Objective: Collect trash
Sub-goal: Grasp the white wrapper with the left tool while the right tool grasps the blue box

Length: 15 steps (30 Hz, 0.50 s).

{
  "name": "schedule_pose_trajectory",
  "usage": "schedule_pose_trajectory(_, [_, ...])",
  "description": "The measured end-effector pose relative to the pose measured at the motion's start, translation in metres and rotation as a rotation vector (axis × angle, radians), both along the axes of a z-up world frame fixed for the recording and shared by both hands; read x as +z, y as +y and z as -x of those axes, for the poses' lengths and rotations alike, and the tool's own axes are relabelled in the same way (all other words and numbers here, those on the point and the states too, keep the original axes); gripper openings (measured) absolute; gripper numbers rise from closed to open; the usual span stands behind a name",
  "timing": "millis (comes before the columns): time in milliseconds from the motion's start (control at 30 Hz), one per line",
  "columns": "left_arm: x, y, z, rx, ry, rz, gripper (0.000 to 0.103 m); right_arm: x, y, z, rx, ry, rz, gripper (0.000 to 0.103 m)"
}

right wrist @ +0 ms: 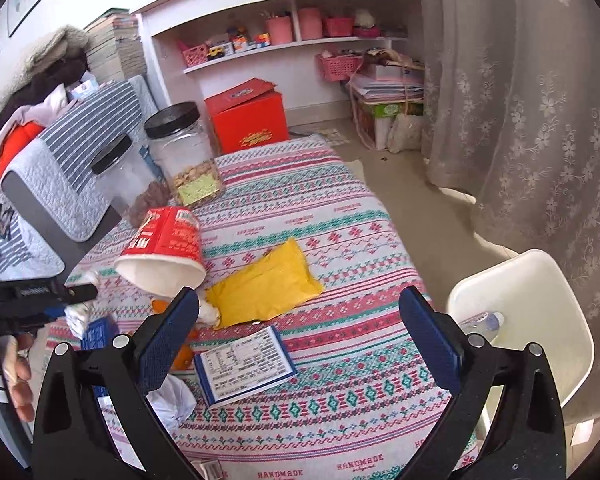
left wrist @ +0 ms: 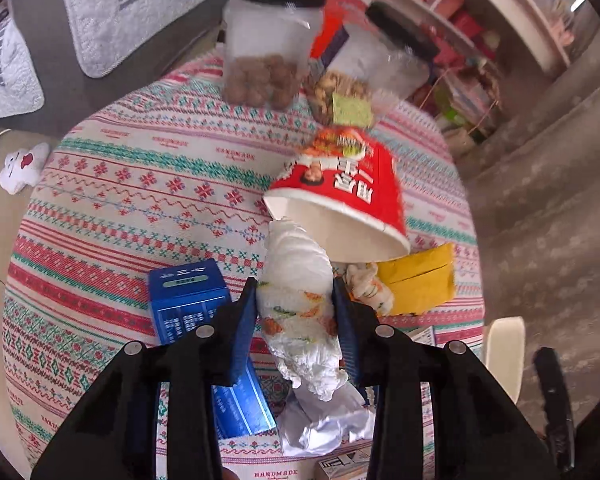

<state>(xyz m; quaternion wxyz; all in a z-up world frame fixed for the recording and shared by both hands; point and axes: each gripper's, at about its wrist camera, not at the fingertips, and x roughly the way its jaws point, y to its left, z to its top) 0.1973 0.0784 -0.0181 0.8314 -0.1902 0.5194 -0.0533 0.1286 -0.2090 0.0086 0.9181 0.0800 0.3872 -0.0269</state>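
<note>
Crumpled tissue wad (left wrist: 300, 304) is clamped between the pads of the left claw (left wrist: 296, 312), lifted just above the table (left wrist: 140, 184). Right claw (right wrist: 300, 344) is held wide open, empty, over the blue-edged booklet (right wrist: 246, 364). Risk: soft wad could be squeezed out or slipped loose; the tipped red cup (left wrist: 348, 196), just beside it, could be knocked over.

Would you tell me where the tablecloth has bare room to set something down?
Free: the wide stretch right of the yellow envelope and printed card; also left of the red cup, before the jars. Crowded: around the blue box and crumpled paper.
</note>
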Motion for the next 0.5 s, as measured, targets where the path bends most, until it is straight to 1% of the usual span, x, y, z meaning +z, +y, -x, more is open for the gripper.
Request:
schedule_pose_trajectory(33, [0.008, 0.013, 0.011, 0.034, -0.040, 0.017, 0.037, -0.002, 0.009, -0.002, 0.037, 0.016, 0.003, 0.096])
schedule_pose_trajectory(67, [0.016, 0.024, 0.023, 0.073, -0.080, 0.014, 0.037, -0.003, 0.019, -0.005, 0.077, 0.031, 0.011, 0.096])
schedule_pose_trajectory(100, [0.021, 0.037, 0.035, 0.116, -0.122, -0.010, 0.037, -0.004, 0.031, -0.007, 0.115, 0.045, 0.020, 0.096])
schedule_pose_trajectory(133, [0.026, 0.046, 0.044, 0.155, -0.158, -0.045, 0.037, -0.004, 0.044, -0.010, 0.156, 0.064, 0.022, 0.096])
schedule_pose_trajectory(200, [0.031, 0.064, 0.062, 0.239, -0.214, -0.146, 0.037, -0.007, 0.079, -0.020, 0.260, 0.143, 0.016, 0.096])
schedule_pose_trajectory(267, [0.030, 0.082, 0.076, 0.312, -0.258, -0.206, 0.037, -0.013, 0.118, -0.031, 0.337, 0.218, -0.003, 0.096])
schedule_pose_trajectory(300, [0.028, 0.092, 0.078, 0.343, -0.258, -0.226, 0.037, -0.017, 0.137, -0.036, 0.369, 0.250, -0.010, 0.096])
schedule_pose_trajectory(333, [0.026, 0.104, 0.078, 0.368, -0.244, -0.219, 0.037, -0.022, 0.157, -0.040, 0.397, 0.280, -0.002, 0.096])
schedule_pose_trajectory(400, [0.024, 0.128, 0.079, 0.408, -0.239, -0.147, 0.037, -0.035, 0.194, -0.047, 0.448, 0.331, 0.041, 0.096])
schedule_pose_trajectory(433, [0.027, 0.137, 0.082, 0.420, -0.250, -0.134, 0.037, -0.043, 0.210, -0.050, 0.474, 0.363, 0.058, 0.096])
schedule_pose_trajectory(500, [0.034, 0.144, 0.083, 0.437, -0.273, -0.148, 0.037, -0.058, 0.234, -0.056, 0.492, 0.417, 0.084, 0.096])
